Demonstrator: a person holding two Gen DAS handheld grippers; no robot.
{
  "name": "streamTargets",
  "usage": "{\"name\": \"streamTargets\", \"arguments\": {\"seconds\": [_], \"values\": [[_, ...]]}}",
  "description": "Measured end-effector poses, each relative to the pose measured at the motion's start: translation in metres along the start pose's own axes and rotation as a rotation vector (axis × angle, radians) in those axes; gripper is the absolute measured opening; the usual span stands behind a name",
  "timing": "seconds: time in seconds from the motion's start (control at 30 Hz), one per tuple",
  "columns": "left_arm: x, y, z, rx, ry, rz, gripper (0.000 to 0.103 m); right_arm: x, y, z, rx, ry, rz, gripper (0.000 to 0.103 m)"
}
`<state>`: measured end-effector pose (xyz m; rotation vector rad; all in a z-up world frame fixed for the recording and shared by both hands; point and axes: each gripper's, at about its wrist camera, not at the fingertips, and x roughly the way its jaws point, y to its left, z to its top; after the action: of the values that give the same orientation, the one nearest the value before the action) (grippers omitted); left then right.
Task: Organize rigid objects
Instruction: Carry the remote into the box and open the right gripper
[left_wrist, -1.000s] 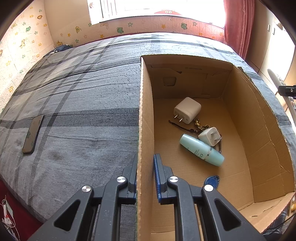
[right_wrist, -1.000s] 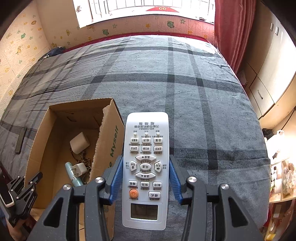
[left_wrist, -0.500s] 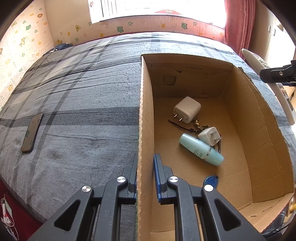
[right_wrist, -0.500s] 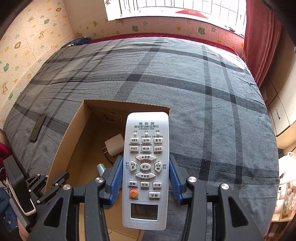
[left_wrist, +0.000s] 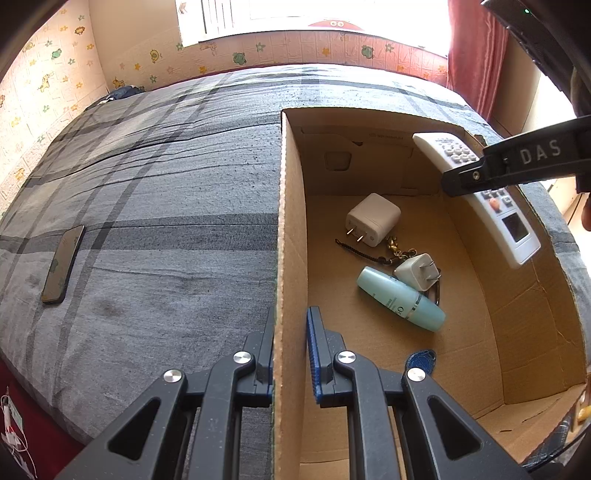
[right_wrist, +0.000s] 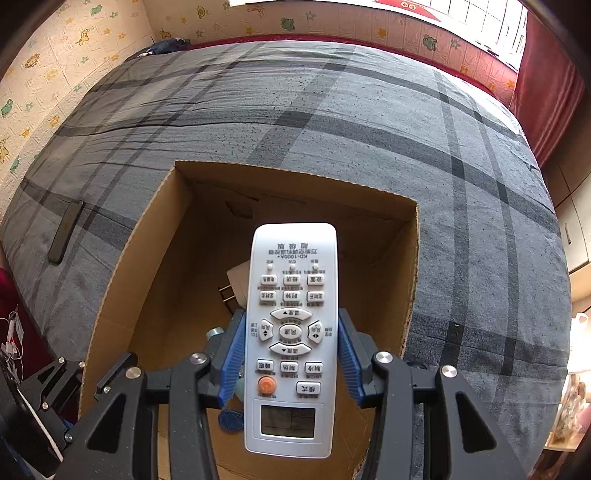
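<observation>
the right claw (right_wrist: 291, 350) grips a white remote (right_wrist: 291, 332) by its long sides, long axis running out along the fingers, pointing steeply down over the open cardboard box (right_wrist: 110, 295). the box floor lies directly below, so the drop looks near. the left claw (left_wrist: 290, 354) is clamped on the box's near wall, steadying it on the bed (left_wrist: 147, 221). chargers (left_wrist: 373, 219) and a tube (left_wrist: 400, 299) lie inside.

bright daylight from blown-out window (left_wrist: 295, 14); sharp focus, fisheye-bent dark edges.
</observation>
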<state>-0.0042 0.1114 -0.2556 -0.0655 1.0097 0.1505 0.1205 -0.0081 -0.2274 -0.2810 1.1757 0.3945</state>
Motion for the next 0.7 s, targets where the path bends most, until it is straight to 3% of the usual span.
{"name": "streamTargets", "arguments": {"seconds": [0.3, 0.7], "values": [[-0.001, 0.000, 0.001, 0.000, -0.001, 0.000, 0.014, 0.047, 0.014, 0.009, -0.049, 0.080, -0.119, 0.049], [0.000, 0.000, 0.001, 0.003, -0.001, 0.000, 0.014, 0.079, 0.012, 0.013, -0.046, 0.157, -0.140, 0.049]]}}
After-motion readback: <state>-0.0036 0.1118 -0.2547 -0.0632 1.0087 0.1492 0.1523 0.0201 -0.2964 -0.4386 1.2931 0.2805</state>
